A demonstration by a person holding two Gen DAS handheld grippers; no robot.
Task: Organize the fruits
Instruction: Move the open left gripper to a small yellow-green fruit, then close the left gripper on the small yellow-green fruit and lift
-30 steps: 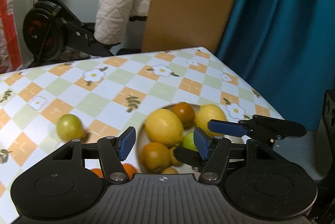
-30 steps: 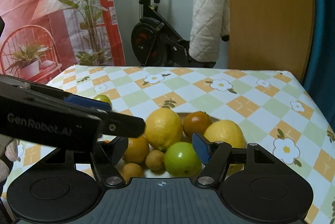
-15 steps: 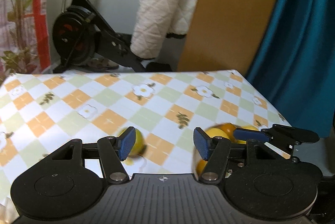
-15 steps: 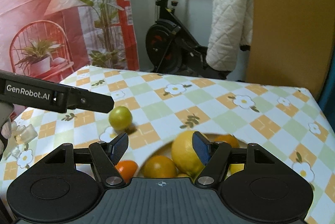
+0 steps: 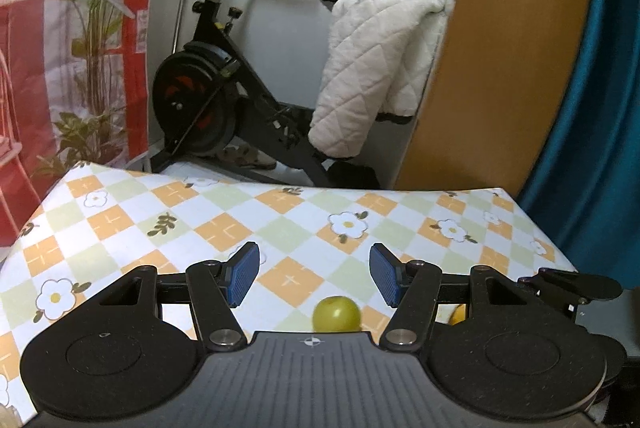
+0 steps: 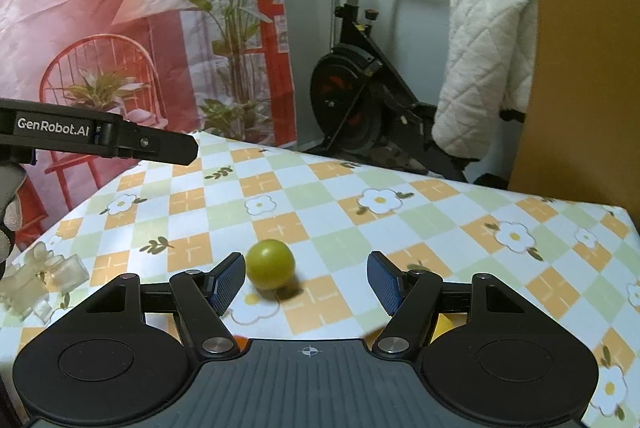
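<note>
The small green fruit [image 6: 270,264] lay loose on the checked tablecloth [image 6: 420,220], just beside the right gripper's [image 6: 306,282] left pad. Both it and the left gripper [image 5: 314,274] stood spread, empty. Best centre the fruit, then close gently

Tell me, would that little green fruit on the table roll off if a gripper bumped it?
Probably. The green fruit is round and lies loose on the flat tablecloth, so a sideways nudge would likely send it rolling. Its smooth skin may slip between the pads. It looks firm, so a gentle squeeze should hold.
</note>
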